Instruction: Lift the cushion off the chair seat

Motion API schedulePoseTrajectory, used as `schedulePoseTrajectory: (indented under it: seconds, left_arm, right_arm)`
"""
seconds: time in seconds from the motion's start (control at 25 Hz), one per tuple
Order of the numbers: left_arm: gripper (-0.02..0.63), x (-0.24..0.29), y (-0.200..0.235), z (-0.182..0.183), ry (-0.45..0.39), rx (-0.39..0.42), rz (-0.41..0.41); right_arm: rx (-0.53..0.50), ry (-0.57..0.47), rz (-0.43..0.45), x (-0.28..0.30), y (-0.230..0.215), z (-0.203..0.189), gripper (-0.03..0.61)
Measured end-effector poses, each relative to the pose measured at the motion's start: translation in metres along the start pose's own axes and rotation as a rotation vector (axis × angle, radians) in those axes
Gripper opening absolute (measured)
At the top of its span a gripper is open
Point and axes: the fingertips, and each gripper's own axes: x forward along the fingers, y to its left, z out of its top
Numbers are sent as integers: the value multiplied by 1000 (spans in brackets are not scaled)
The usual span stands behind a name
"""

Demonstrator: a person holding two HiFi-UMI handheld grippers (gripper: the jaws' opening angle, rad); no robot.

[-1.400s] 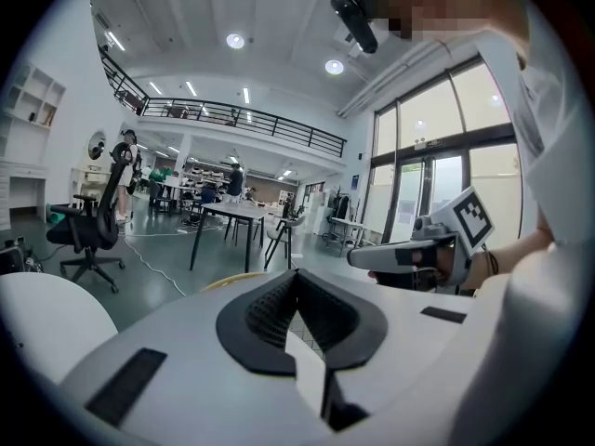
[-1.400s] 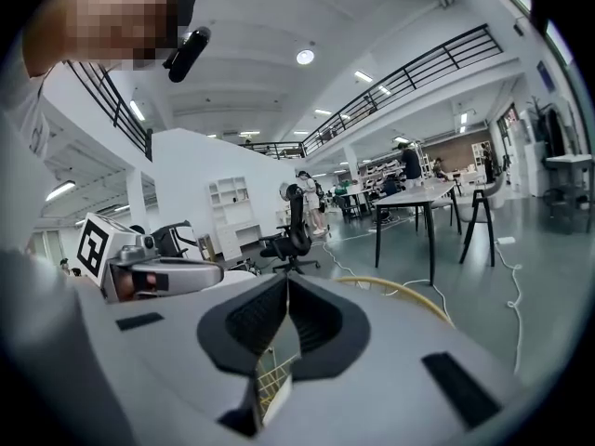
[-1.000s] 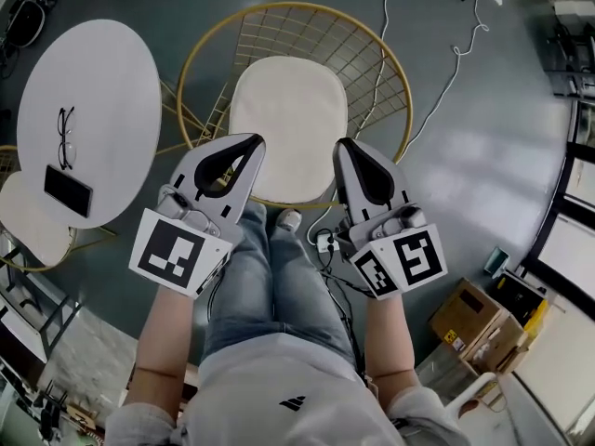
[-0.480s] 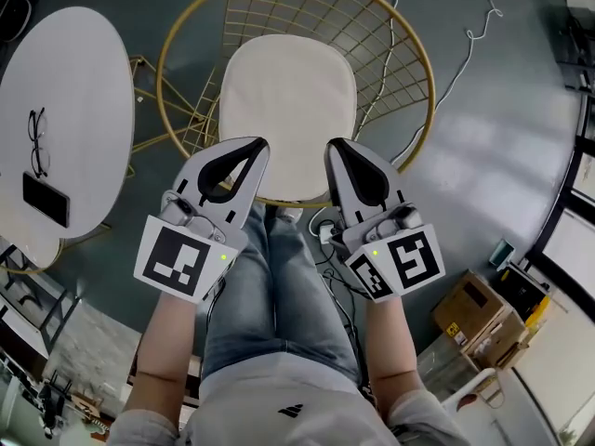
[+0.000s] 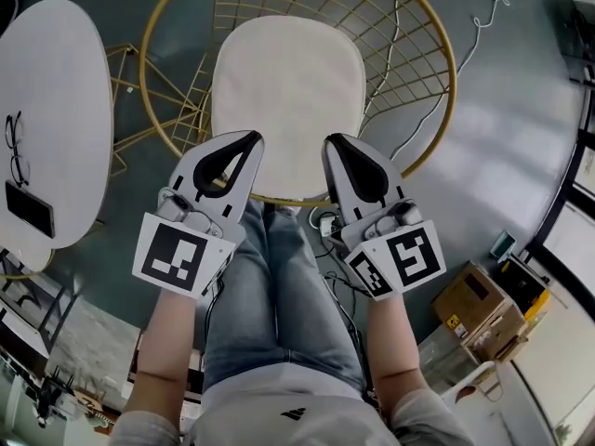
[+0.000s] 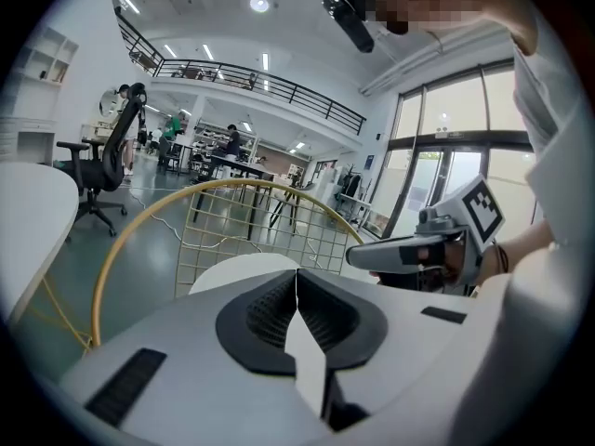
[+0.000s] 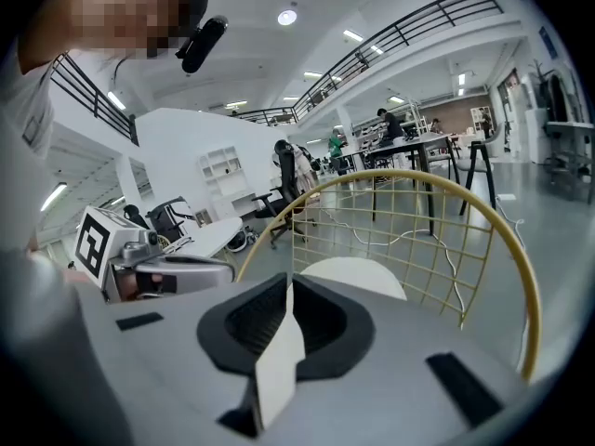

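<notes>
The white cushion (image 5: 286, 91) lies flat on the seat of the gold wire chair (image 5: 395, 40), and nothing touches it. Both tools are held above its near edge, the left gripper (image 5: 249, 139) toward the near-left corner and the right gripper (image 5: 335, 143) toward the near-right. Each is clenched on nothing. This looks like the approach. Next, I judge, the jaws must part, drop to the cushion's near rim and pinch it before any lift.

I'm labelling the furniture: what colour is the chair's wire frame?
Gold-yellow; the wire frame shows best in the head view.
</notes>
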Motion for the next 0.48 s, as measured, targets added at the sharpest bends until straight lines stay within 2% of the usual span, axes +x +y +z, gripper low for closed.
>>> schedulePoseTrajectory:
  seconds: [0.2,0.48]
  left_arm:
    - [14,4,23,-17,-12,-36,55]
    - [22,11,55,-55,57,-84,122]
  right_arm:
    - [0,14,-21,9,-12,-12,15]
    - [22,44,-60,19,-29,-36,48]
